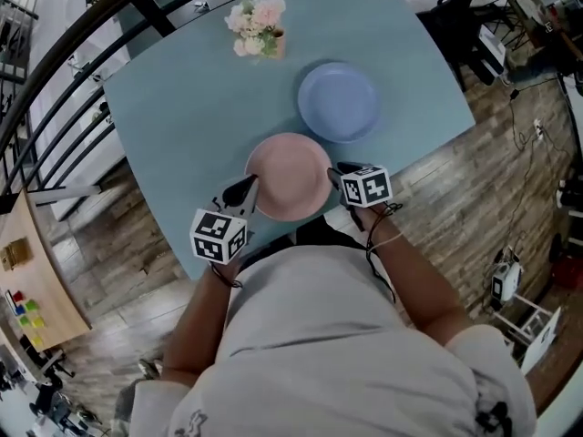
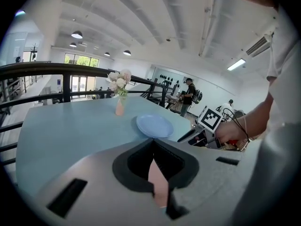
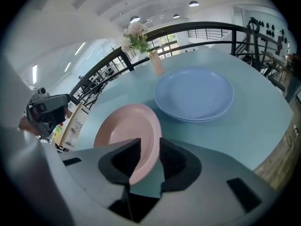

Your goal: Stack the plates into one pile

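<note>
The left gripper point(image 1: 244, 191) is clamping the left rim of the pink plate point(image 1: 290, 176): in the left gripper view its jaws are standing almost together, with only a thin pink sliver of rim showing between the dark pads. The right gripper point(image 3: 149, 145) is straddling the opposite rim with its jaws partly apart, and a strip of tabletop point(image 1: 200, 107) is showing between the rim and one pad, so no firm grip is showing there. The pink plate is round, shallow and plain, with a matte pale-pink face and a low raised rim. It is sitting at the near edge of the light blue-green tabletop, directly in front of the person. A blue plate point(image 1: 338, 101) of similar shape is lying just beyond it, toward the right edge; whether the two rims are touching cannot be told. A small vase of pale flowers point(image 1: 258, 25) is standing upright near the far edge, well apart from both plates.
</note>
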`<state>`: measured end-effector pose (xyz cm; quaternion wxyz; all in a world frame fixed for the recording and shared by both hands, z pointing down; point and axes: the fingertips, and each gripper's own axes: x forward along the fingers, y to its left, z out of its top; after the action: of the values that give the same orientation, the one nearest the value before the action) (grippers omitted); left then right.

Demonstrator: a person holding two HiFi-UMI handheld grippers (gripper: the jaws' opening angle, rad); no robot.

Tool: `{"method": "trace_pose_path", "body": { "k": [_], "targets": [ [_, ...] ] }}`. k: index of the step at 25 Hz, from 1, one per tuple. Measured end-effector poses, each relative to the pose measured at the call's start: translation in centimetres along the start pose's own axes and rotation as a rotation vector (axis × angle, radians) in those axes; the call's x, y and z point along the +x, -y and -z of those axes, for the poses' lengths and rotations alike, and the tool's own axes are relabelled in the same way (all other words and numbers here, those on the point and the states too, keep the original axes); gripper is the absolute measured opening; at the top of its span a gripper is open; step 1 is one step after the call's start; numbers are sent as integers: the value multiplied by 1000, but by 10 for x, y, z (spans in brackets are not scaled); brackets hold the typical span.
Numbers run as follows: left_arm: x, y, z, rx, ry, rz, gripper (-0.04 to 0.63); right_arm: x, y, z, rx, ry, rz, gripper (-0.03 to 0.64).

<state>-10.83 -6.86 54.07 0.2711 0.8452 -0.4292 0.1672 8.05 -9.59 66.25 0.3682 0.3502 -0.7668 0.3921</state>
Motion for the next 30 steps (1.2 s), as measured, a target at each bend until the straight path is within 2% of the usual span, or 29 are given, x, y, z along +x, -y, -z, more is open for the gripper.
{"method": "trace_pose_path", "body": {
  "k": [16,25,30],
  "targets": [
    [40,-14,17,-87,-61,-30,5,49,13,8,-4,-156,-82,120],
    [49,-18,24,-122,-77,-45,5,63,19,9,108,-171,-118,23],
    [48,-18,25,-126,-79,-48,5,64,19,8,152,-161,-132,20]
  ]
}}
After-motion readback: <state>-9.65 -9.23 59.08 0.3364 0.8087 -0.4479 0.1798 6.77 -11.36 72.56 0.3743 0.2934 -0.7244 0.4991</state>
